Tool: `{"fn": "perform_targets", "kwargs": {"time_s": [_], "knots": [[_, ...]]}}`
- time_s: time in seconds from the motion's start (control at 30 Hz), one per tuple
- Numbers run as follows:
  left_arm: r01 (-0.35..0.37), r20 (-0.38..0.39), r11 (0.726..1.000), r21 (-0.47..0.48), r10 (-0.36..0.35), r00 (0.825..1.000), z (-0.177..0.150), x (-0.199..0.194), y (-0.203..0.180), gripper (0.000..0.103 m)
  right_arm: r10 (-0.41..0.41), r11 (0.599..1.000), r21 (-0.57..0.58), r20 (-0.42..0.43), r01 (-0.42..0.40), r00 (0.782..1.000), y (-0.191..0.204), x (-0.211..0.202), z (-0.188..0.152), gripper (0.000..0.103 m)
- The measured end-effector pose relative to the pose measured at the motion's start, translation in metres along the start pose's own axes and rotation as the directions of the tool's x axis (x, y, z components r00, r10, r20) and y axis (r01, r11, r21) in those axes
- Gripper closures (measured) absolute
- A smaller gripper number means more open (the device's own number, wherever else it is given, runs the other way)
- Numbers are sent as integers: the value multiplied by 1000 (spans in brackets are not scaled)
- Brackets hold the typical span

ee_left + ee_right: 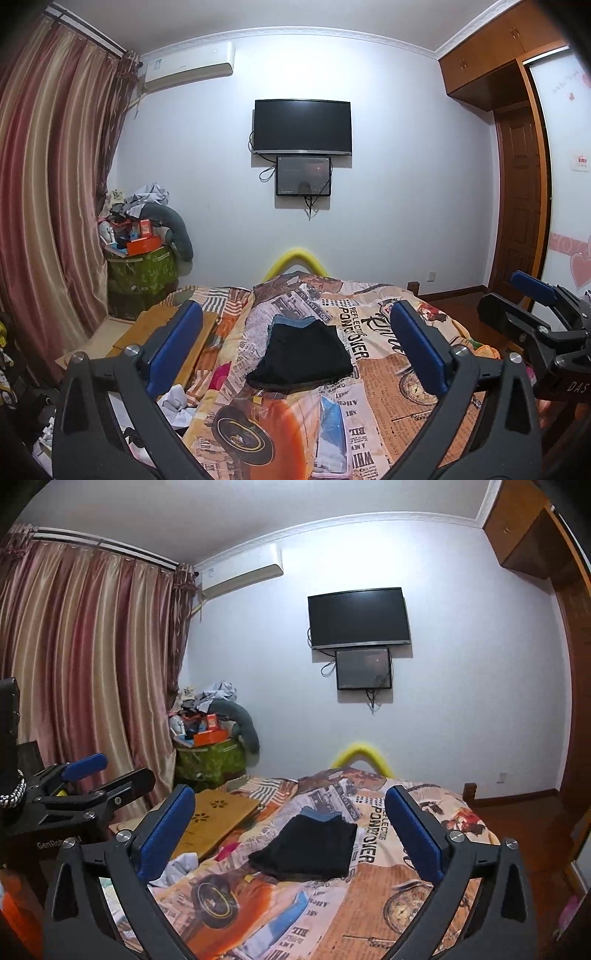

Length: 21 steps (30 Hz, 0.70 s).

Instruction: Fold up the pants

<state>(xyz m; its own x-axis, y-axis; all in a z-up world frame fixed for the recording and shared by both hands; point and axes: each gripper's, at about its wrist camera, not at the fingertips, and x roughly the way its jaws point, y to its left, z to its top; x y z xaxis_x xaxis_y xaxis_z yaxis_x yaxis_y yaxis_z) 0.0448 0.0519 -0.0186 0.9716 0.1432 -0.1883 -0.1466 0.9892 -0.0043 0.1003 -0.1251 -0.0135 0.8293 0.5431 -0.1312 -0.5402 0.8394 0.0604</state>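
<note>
Ahead, the folded black pants (301,354) lie centred on the bed (388,406), well apart from the left gripper (295,339) and right gripper (291,823), both wide open, empty and about equally near.

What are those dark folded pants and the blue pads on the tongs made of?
The pants look like soft matte black fabric, maybe cotton, limp and creased at the edges. The pads on the left tongs look like rubbery blue foam with a finely textured, dull surface; I can't be sure.

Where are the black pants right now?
The black pants lie folded mid-bed on the printed quilt, atop a blue garment, framed between both open grippers in each view.
</note>
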Motion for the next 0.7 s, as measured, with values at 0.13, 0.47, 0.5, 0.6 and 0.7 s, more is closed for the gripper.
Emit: {"fn": "perform_targets", "kwargs": {"time_s": [0.13, 0.47, 0.5, 0.6, 0.7], "knots": [[-2, 0, 1000, 0, 2, 1000, -1, 1, 1, 1, 1, 1000, 12, -3, -1, 1000, -2, -1, -2, 1], [2, -4, 1000, 10, -2, 1000, -4, 6, -1, 1, -4, 1000, 14, -9, 4, 1000, -4, -6, -6, 1], [2, -3, 1000, 12, -2, 1000, -5, 6, -2, 1, -4, 1000, 14, -10, 5, 1000, -5, -5, -6, 1], [6, -4, 1000, 11, -6, 1000, -6, 7, 0, 0, -7, 1000, 15, -13, 7, 1000, -5, -6, -5, 1], [11, -6, 1000, 4, -11, 1000, -6, 7, 0, 0, -9, 1000, 15, -17, 9, 1000, -5, -7, -5, 1]]}}
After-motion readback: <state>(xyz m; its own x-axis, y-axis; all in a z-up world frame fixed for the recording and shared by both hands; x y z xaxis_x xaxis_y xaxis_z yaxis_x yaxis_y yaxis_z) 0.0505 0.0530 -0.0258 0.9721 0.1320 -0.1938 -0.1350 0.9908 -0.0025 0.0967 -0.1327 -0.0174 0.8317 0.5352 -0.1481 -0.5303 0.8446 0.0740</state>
